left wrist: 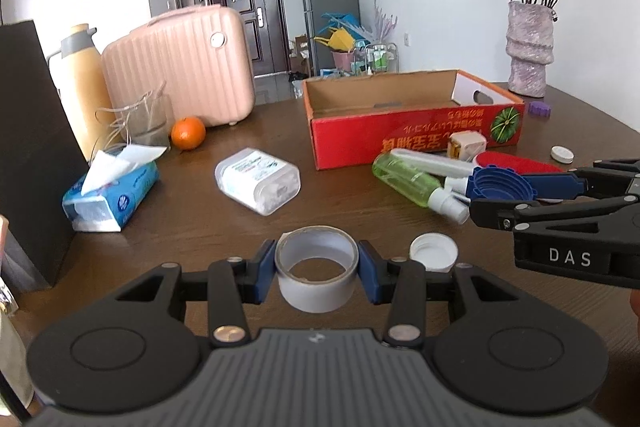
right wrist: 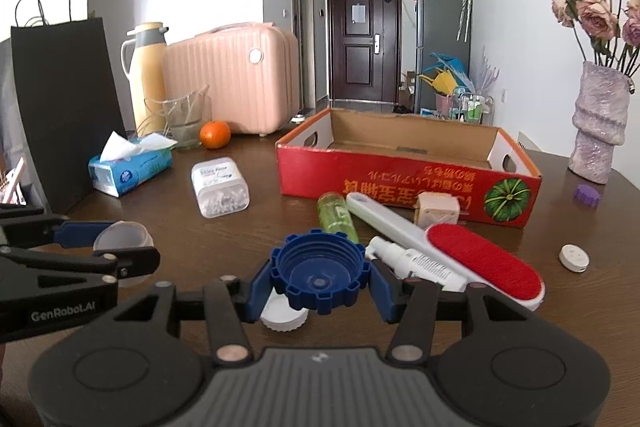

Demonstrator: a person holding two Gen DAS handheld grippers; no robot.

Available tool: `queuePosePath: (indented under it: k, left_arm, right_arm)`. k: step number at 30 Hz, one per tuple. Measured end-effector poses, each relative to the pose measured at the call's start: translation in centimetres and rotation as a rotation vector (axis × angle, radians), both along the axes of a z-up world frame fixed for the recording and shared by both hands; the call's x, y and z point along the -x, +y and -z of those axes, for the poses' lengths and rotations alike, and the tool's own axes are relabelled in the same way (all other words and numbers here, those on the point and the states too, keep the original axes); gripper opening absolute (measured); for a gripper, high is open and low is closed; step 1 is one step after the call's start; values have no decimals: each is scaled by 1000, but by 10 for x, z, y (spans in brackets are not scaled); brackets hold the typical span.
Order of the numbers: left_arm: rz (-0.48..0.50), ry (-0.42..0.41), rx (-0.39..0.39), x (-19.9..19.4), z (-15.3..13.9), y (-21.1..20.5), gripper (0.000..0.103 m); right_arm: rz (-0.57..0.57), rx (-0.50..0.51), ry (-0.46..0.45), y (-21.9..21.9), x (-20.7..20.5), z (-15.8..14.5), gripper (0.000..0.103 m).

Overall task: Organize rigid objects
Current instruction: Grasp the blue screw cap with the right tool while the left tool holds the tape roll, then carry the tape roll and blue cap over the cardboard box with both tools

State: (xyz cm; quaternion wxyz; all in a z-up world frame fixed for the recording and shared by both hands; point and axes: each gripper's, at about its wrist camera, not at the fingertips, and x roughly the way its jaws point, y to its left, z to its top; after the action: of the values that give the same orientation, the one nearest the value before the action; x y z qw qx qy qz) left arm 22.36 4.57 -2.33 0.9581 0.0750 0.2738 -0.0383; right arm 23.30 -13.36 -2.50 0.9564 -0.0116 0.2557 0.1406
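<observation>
Grippers, two, hand-held, both angled downward over a dark wooden table [left wrist: 192, 227]. Left gripper [left wrist: 318, 269]: blue pads clamped on the outer wall of a tape roll [left wrist: 316, 267], white-grey, hollow core facing up, carried above the tabletop. Right gripper [right wrist: 320, 279]: pads closed on a blue cap [right wrist: 319, 277], large, notched rim, threaded inside, open side up, also clear of the table. White cap [right wrist: 284, 317]: on the table beneath the right gripper. Red cardboard box [right wrist: 408, 183]: open top, beyond both grippers, interior bare so far as visible. Against its near wall lie a green spray bottle [right wrist: 338, 219], a white tube [right wrist: 416, 263], a red lint brush [right wrist: 480, 263] and a small beige cube [right wrist: 436, 209], all outside the box.
</observation>
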Motion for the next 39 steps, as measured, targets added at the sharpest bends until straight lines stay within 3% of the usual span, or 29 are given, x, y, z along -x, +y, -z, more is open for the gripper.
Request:
queuePosePath:
  k: [20, 39]
  left_arm:
    - [26, -82, 47, -10, -38, -36, 44]
    - [-28, -101, 112, -71, -54, -60, 44]
  right_arm:
    - [58, -13, -82, -47, 3, -33, 51]
    - [79, -12, -133, -65, -43, -55, 51]
